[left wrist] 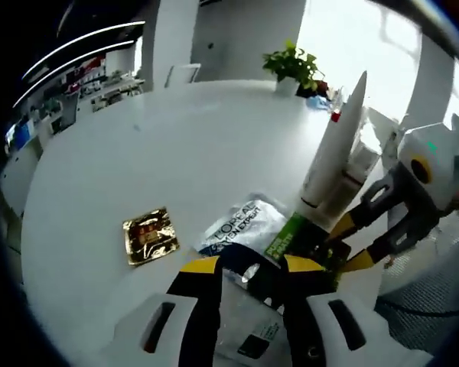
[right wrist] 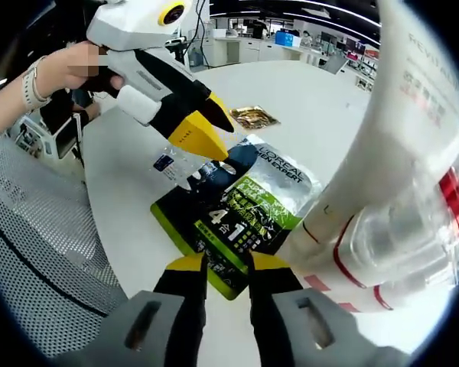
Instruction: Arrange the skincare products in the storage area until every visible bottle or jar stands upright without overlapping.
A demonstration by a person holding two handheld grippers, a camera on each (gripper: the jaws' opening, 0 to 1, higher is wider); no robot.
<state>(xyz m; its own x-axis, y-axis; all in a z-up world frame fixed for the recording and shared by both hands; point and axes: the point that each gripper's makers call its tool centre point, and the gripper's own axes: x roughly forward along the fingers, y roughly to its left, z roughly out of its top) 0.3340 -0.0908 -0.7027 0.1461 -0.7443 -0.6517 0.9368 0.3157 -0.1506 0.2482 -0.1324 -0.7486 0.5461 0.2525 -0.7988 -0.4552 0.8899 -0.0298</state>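
A flat green, black and silver L'Oreal sachet (left wrist: pixel 249 222) (right wrist: pixel 252 202) lies on the white table. My left gripper (left wrist: pixel 251 266) (right wrist: pixel 211 136) stands open over its silver end, which shows between the jaws. My right gripper (right wrist: pixel 228 269) (left wrist: pixel 350 243) is open by a narrow gap, and the green corner of the sachet sits between its yellow tips. Two white tubes (left wrist: pixel 338 149) (right wrist: pixel 402 191) stand cap-down just beyond the sachet, leaning together. A small gold sachet (left wrist: pixel 149 235) (right wrist: pixel 254 116) lies flat, apart from the rest.
The white table (left wrist: pixel 168 145) is round, and its near edge runs beside a grey mesh chair (right wrist: pixel 38 252). A potted plant (left wrist: pixel 293 67) stands at the far edge. A person's hand (right wrist: pixel 69 73) holds the left gripper.
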